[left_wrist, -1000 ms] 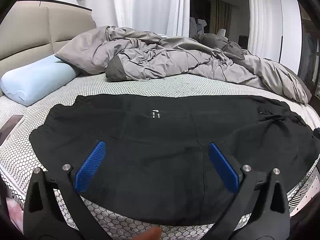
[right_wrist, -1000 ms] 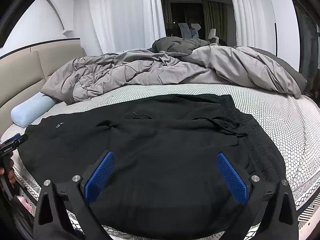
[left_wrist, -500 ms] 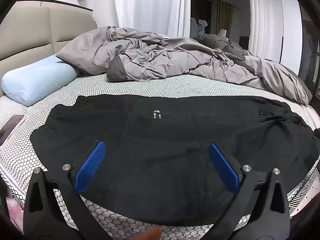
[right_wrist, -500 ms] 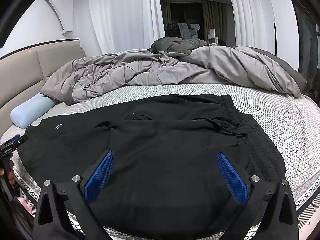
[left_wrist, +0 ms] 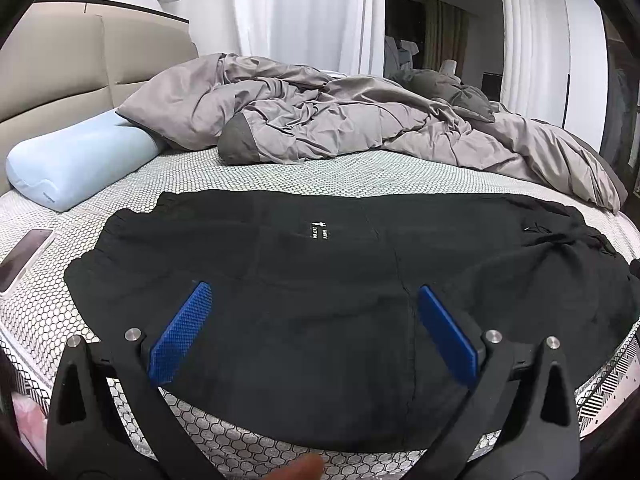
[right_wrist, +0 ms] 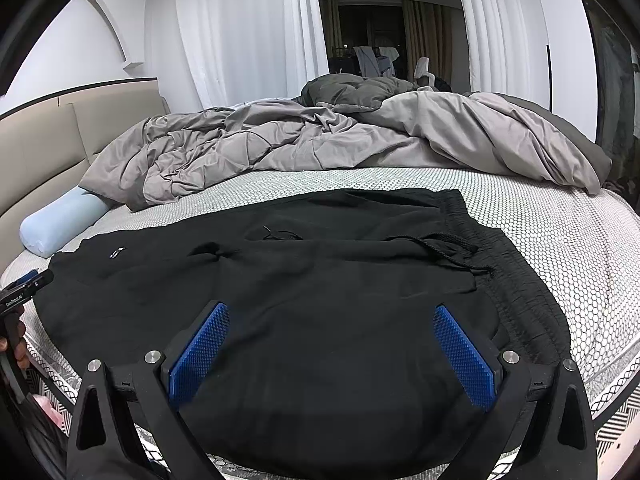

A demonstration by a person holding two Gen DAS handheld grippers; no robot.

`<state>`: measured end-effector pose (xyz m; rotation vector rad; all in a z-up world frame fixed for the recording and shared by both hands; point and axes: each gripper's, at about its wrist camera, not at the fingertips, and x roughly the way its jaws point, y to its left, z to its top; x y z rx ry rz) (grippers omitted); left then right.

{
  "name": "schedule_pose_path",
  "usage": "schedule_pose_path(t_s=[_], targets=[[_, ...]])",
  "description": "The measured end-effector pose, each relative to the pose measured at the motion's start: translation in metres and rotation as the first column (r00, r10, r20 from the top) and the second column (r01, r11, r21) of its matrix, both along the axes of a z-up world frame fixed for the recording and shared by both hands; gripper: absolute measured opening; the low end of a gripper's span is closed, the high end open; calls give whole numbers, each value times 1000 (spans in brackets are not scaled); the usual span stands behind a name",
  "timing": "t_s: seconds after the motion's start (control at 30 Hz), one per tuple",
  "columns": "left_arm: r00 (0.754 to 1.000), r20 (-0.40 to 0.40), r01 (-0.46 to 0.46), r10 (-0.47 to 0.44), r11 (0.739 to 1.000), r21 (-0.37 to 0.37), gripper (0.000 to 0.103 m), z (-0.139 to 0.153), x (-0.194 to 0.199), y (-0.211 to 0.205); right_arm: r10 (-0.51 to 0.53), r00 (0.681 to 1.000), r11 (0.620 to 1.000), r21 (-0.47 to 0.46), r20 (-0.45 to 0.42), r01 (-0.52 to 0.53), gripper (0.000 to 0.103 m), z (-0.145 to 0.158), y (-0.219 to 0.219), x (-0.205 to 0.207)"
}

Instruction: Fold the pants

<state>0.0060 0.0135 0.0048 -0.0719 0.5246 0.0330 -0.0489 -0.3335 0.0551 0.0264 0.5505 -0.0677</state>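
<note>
Left wrist view: the left tool (left_wrist: 312, 300) hangs with its two blue pads spread wide and nothing between them, released, above the near part of the black pants (left_wrist: 320, 280). The pants lie flat across the bed (left_wrist: 360, 172), on its honeycomb-patterned cover, with the leg ends toward the left and a small white logo (left_wrist: 320, 233) near the middle of the cloth. A light blue pillow (left_wrist: 76, 164) rests against the beige headboard (left_wrist: 60, 68) at the left. A phone (left_wrist: 22, 258) lies on the cover just left of the leg ends. A rumpled grey duvet (left_wrist: 360, 128) is heaped along the far side of the bed, apart from the pants. A fingertip shows at the bottom edge of the frame.

Right wrist view: the right tool (right_wrist: 332, 344) is likewise released, its blue pads wide apart and empty, over the waist half of the pants (right_wrist: 320, 300). The elastic waistband (right_wrist: 516, 280) runs along the right side, and the drawstring (right_wrist: 452, 248) lies loose on the cloth beside it. The cloth shows a few soft wrinkles near the middle. At the far left edge the left tool (right_wrist: 30, 284) is partly visible, held in a hand (right_wrist: 16, 344), near the leg end of the pants. The grey duvet (right_wrist: 320, 144) and the blue pillow (right_wrist: 60, 220) lie beyond.
</note>
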Motion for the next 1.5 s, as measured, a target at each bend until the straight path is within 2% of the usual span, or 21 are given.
schedule_pose_path(t_s=[0.27, 0.47, 0.6, 0.77, 0.87, 0.93, 1.03, 1.17, 1.37, 1.5], targets=[[1000, -3, -10, 10, 1000, -11, 102, 8, 9, 18, -2, 1000, 1000, 3, 2, 2, 103, 0, -1, -1], [1000, 0, -8, 8, 1000, -18, 102, 8, 6, 17, -8, 999, 1000, -3, 46, 8, 103, 6, -5, -3], [1000, 1, -10, 10, 999, -47, 102, 10, 0, 27, -13, 999, 1000, -21, 41, 14, 103, 5, -3, -1], [1000, -9, -14, 13, 997, -72, 102, 9, -2, 38, -31, 992, 997, -63, 121, 39, 103, 13, -3, -7], [1000, 2, -25, 25, 995, -102, 102, 10, -6, 49, -59, 994, 997, -35, 92, 62, 103, 13, -12, 1], [999, 20, -40, 42, 991, -124, 102, 13, -11, 58, -72, 995, 997, -25, 71, 74, 103, 15, -16, 7], [996, 36, -69, 76, 986, -150, 102, 15, -18, 76, -61, 994, 997, -50, 93, 66, 103, 30, -17, 10], [994, 9, -104, 108, 977, -188, 102, 9, -21, 104, -23, 989, 985, -164, 143, 47, 103, 55, -15, 11], [983, -38, -182, 178, 966, -184, 102, -9, -34, 144, -10, 992, 979, -201, 123, 34, 103, 69, -34, 11], [960, -65, -279, 272, 928, -248, 102, -19, -43, 181, -49, 998, 984, -167, 46, 56, 103, 55, -50, 5]])
